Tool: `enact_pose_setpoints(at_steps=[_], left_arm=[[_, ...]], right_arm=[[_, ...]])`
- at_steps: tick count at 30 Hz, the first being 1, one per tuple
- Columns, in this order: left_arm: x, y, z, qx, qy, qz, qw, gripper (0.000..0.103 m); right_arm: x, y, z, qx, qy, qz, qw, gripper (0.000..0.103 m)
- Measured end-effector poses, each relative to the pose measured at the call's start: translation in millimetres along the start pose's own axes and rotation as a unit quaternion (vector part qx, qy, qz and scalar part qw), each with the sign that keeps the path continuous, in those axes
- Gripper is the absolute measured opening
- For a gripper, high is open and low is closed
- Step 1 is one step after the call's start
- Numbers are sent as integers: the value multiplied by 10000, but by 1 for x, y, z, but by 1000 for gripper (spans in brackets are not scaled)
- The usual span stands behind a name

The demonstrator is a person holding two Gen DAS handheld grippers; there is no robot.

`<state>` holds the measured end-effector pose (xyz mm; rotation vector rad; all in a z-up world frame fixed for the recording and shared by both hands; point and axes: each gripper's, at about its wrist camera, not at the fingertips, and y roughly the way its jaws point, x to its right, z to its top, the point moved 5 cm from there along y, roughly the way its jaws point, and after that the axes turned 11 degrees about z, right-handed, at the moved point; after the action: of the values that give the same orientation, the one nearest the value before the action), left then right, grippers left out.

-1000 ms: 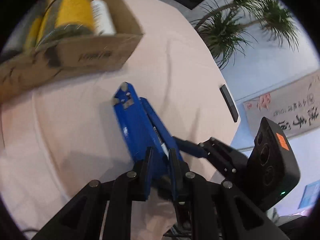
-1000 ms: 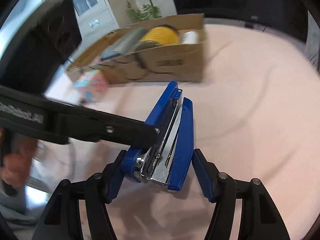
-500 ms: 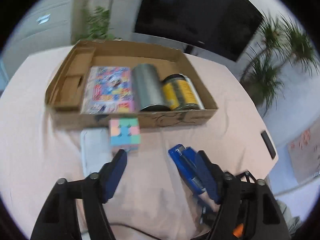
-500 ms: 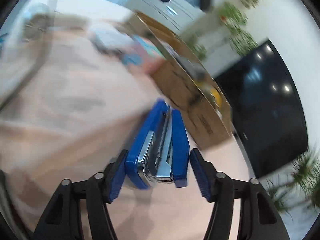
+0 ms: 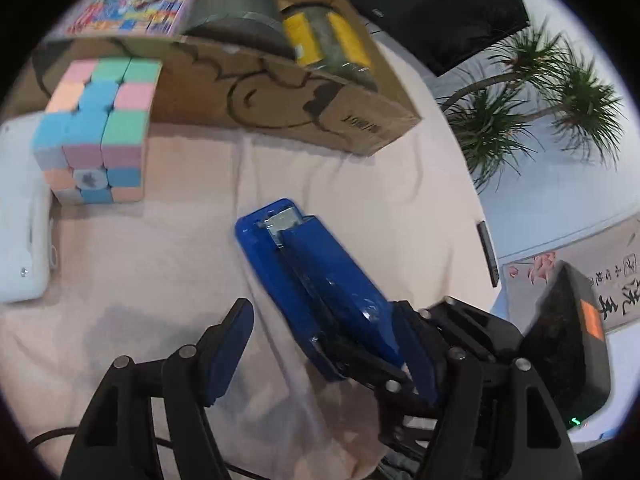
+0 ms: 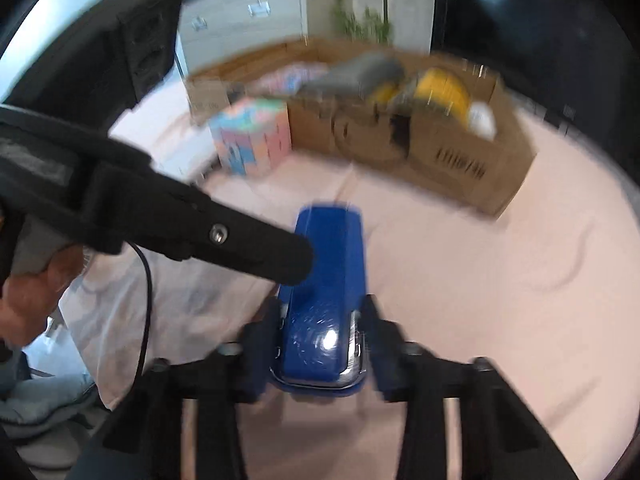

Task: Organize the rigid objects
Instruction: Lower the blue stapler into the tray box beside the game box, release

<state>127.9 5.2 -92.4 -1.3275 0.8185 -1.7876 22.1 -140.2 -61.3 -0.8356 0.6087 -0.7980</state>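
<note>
A blue stapler point(image 5: 320, 280) is held over the pink tablecloth. My right gripper point(image 6: 322, 336) is shut on its rear end point(image 6: 324, 304). My left gripper point(image 5: 320, 360) is open; its jaws stand wide apart around the stapler, and whether either touches it I cannot tell. One left finger shows in the right wrist view point(image 6: 240, 240) beside the stapler. A pastel puzzle cube point(image 5: 94, 132) stands in front of the cardboard box point(image 5: 280, 100), which holds a colourful flat box point(image 5: 132, 8), a grey cylinder point(image 5: 236, 8) and a yellow-labelled jar point(image 5: 328, 40).
A white device point(image 5: 20, 216) lies at the left by the cube. A black phone-like slab point(image 5: 488, 252) lies near the table's right edge. A potted plant point(image 5: 540, 100) and a dark screen point(image 5: 440, 8) stand beyond the table.
My left gripper was shut on the stapler a second ago and is now open. My right gripper has closed tight on it and turned it so its top faces up.
</note>
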Motion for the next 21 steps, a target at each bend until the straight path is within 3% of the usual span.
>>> enact_pose_setpoints(at_steps=[2, 4, 7, 9, 14, 21], left_arm=[[-5, 4, -1, -88, -77, -105, 9999, 71], [-8, 7, -3, -151, -203, -323, 9992, 71], [-11, 8, -5, -162, -376, -650, 9970, 69], [-9, 5, -6, -127, -313, -736, 9967, 62], [-9, -22, -3, 167, -163, -442, 9988, 61], [-27, -112, 50, 1170, -21, -193, 9929, 60]], right_arm=[[4, -4, 1, -1, 295, 97, 9995, 26], [15, -9, 2, 102, 990, 489, 9938, 26], [24, -15, 0, 181, 1821, 1174, 9761, 24], [27, -17, 0, 194, 2164, 1451, 9653, 24], [12, -19, 11, 271, 2254, 1606, 9606, 23], [-21, -37, 116, 977, 1580, 1675, 9682, 23]])
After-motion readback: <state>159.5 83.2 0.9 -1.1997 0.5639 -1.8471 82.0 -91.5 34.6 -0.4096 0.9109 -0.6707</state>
